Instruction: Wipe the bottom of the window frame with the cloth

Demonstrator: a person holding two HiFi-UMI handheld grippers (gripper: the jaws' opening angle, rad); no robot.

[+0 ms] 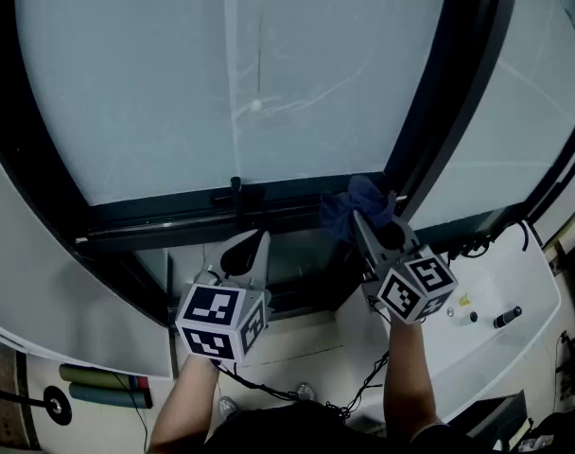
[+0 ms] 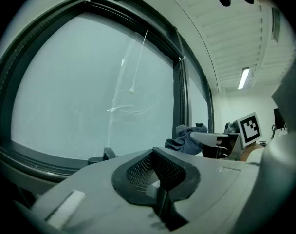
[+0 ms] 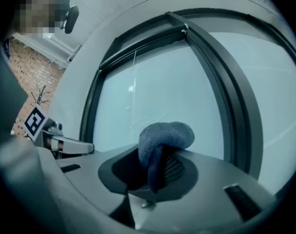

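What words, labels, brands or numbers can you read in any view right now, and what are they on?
No readable text in any view.
Left cube on the left tongs: black-and-white square patterns only, no letters.
Right cube on the right tongs: the same.
Cloth in the right tongs: no tag shows.
Small items on the white ledge: too small to read.

In the head view the window frame [image 1: 165, 220] runs out past the top edge and both side edges. The cloth [image 1: 356, 202] bunches over the tip of the right tongs [image 1: 368, 227], so whether it touches the frame cannot be told. In the right gripper view its pinched end is buried between the jaws. On the white ledge [image 1: 531, 293], the small dark items [image 1: 507, 318] are too small to name.
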